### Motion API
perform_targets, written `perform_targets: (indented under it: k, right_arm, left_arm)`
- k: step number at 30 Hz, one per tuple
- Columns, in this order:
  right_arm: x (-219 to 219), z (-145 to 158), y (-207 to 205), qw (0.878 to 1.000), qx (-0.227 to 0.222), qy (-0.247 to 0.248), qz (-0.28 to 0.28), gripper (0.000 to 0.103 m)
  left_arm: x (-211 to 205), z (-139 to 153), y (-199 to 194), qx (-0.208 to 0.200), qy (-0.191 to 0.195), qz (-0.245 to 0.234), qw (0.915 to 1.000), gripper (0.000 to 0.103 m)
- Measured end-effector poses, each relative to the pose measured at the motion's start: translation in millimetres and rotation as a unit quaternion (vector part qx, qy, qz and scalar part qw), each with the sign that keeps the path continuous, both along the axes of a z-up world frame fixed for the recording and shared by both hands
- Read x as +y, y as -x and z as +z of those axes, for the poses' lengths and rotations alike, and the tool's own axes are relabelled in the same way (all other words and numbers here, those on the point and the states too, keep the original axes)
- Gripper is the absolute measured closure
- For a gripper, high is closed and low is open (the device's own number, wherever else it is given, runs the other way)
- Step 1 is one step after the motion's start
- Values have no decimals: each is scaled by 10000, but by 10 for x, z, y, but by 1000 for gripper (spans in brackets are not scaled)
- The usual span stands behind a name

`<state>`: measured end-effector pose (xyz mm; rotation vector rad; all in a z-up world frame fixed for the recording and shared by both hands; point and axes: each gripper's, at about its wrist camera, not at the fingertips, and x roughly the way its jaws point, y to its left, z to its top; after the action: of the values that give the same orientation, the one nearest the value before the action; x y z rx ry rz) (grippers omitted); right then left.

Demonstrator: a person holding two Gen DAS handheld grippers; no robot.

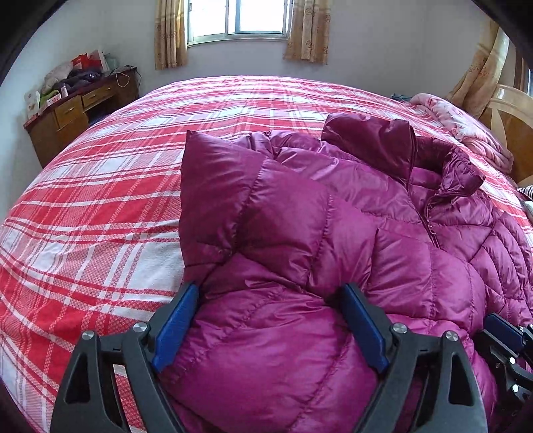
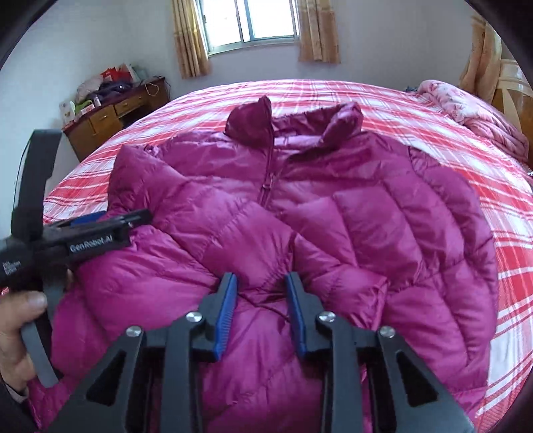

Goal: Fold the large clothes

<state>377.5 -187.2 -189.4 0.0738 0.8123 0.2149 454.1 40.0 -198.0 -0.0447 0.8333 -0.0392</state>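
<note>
A magenta quilted puffer jacket (image 2: 333, 213) lies front up on the bed, collar toward the window, both sleeves folded across its front. It also shows in the left wrist view (image 1: 299, 239). My left gripper (image 1: 269, 296) is open, its blue pads wide apart on either side of a bulge of the jacket's lower left part. In the right wrist view the left gripper (image 2: 100, 221) shows side-on at the jacket's left edge. My right gripper (image 2: 261, 283) is open with a narrower gap, just over the jacket's lower middle, holding nothing.
The bed has a red and white plaid sheet (image 1: 100, 200). A pink floral quilt (image 2: 483, 110) is bunched at the far right by the headboard (image 1: 509, 120). A cluttered wooden desk (image 1: 76, 113) stands at the far left under the curtained window (image 1: 238, 20).
</note>
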Motion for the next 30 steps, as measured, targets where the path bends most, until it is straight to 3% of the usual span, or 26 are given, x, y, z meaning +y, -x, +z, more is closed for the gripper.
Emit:
perform_targets:
  k: [11, 17, 20, 23, 28, 30]
  right_arm:
    - [29, -20, -11, 9998, -3, 194, -25, 71]
    - [41, -20, 0, 9997, -42, 217, -45, 71]
    - [41, -23, -2, 9998, -46, 183, -48, 71]
    - [33, -23, 1, 9999, -52, 150, -47, 71]
    - [19, -18, 7, 9999, -65, 115, -48, 71]
    - [17, -22, 8, 9999, -66, 122, -46, 71]
  left_arm:
    - [-40, 49, 21, 53, -183, 91, 9998, 15]
    - [20, 444, 234, -502, 312, 117, 9982, 15]
    - [-53, 572, 146, -633, 168, -20, 9979, 15]
    - [-77, 513, -50, -428, 114, -84, 9990, 15]
    - [39, 89, -300, 229, -151, 52, 9996, 15]
    - [188, -46, -329, 401, 366, 33, 9985, 13]
